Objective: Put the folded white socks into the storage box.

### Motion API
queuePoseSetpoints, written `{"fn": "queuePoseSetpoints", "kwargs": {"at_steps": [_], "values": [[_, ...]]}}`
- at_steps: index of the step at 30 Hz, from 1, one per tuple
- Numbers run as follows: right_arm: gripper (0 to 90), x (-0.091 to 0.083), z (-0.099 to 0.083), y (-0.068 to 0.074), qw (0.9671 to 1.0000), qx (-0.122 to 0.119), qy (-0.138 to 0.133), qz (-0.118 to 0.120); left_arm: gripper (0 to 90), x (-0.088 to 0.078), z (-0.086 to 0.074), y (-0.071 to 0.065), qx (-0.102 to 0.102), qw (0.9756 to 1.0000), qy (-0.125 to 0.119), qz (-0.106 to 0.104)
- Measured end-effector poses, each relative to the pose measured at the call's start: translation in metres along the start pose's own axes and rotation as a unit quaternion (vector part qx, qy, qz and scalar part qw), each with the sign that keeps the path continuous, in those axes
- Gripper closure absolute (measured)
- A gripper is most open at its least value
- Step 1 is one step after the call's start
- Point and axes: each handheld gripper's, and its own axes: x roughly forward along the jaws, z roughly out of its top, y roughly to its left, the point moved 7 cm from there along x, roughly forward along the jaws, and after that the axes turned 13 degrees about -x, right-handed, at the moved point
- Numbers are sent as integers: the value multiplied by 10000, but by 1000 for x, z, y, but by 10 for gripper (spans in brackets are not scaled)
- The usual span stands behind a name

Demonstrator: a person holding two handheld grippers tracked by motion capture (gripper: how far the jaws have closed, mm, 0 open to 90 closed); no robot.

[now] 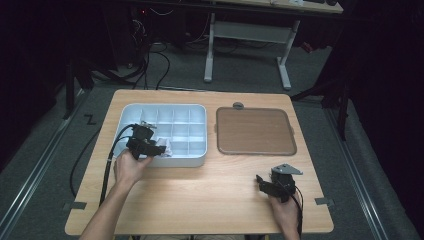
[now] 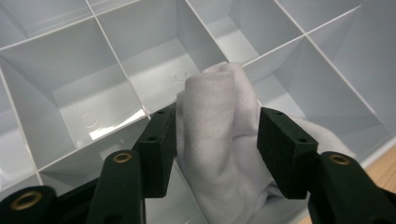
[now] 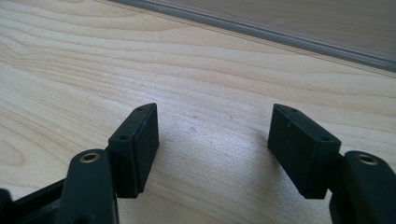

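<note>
So on the left we've got the left gripper (image 1: 159, 148) down in the white divided organizer tray (image 1: 200, 109), over the front row of compartments. Between its jaws sits a bunched-up white cloth (image 2: 219, 140), standing in a front compartment close to the tray's near wall. The jaws are spread; one pad looks like it's just brushing the fabric, the other stands a hair off it, so we read this as a let-go rather than a pinch. Our guess: the cloth is being dropped off in that cell, and the drop is pretty much done.

Next move, as we see it, is to lift the gripper straight up without snagging the fold, since the cloth stands taller than the dividers and could drag out with a pad.

Moving right, there's the brown lid (image 1: 255, 131) lying flat just beside the tray. Further right and nearer us, the right gripper (image 1: 260, 181) hovers over the bare wooden table (image 1: 210, 195), jaws wide apart with nothing in them.
</note>
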Motion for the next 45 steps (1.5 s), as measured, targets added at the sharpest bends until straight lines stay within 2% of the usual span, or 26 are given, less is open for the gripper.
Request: {"fn": "queuePoseSetpoints", "kwargs": {"at_steps": [5, 9, 11, 13, 17, 23, 27, 41, 45], "values": [[342, 0, 0, 0, 10000, 1, 0, -1, 448, -10, -3, -11, 33, 9998, 3, -179], [342, 0, 0, 0, 10000, 0, -1, -1, 425, -13, -11, -18, 113, 9996, 108, -245], [342, 0, 0, 0, 10000, 1, 0, -1, 420, -12, -15, -18, 204, 9995, 161, -197], [342, 0, 0, 0, 10000, 0, 0, -2, 420, -10, -15, -17, 207, 9996, 143, -149], [342, 0, 0, 0, 10000, 0, 0, -1, 456, -4, -16, -12, 311, 9994, 166, -4], [342, 0, 0, 0, 10000, -1, 0, -2, 565, 4, -14, -6, 447, 9988, 119, 190], [342, 0, 0, 0, 10000, -2, 0, -1, 649, 11, -17, 1, 641, 9971, 146, 376], [342, 0, 0, 0, 10000, -3, 0, -3, 719, 24, -27, 6, 773, 9951, 339, 516], [342, 0, 0, 0, 10000, 0, -1, -4, 721, 24, -27, 7, 731, 9958, 299, 469]]}}
